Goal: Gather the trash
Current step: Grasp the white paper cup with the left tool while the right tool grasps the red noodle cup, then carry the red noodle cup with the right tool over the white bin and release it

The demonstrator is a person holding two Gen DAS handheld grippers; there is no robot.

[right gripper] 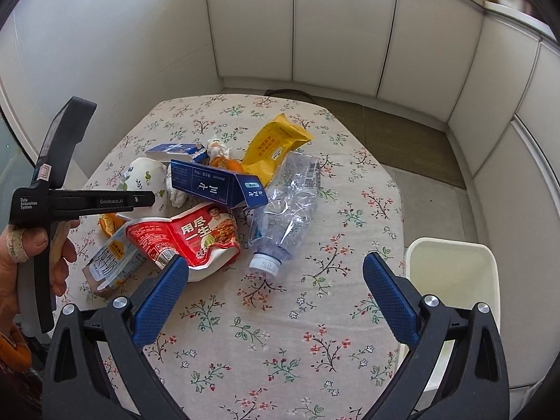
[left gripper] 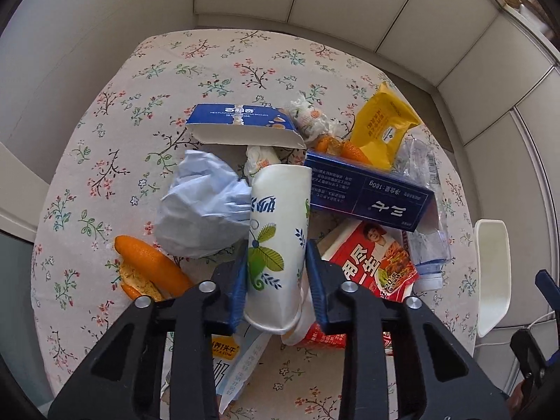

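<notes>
A white paper cup (left gripper: 280, 210) with green leaf print lies on its side in the trash pile, and my left gripper (left gripper: 276, 252) is shut on it, a blue pad pressed to each flank. In the right wrist view the cup (right gripper: 147, 175) shows behind the left gripper's black body. My right gripper (right gripper: 276, 262) hangs open above the floral tablecloth (right gripper: 280, 332), with nothing between its fingers. Just beyond it lie a crushed clear bottle (right gripper: 290, 203) and a red noodle packet (right gripper: 189, 234).
Around the cup lie a dark blue box (left gripper: 371, 192), crumpled pale blue paper (left gripper: 203, 206), orange peel (left gripper: 150, 262), a blue biscuit box (left gripper: 241, 126), a yellow pouch (left gripper: 381, 126) and a milk carton (right gripper: 108, 266). A white bin (right gripper: 451, 280) stands off the table's right edge.
</notes>
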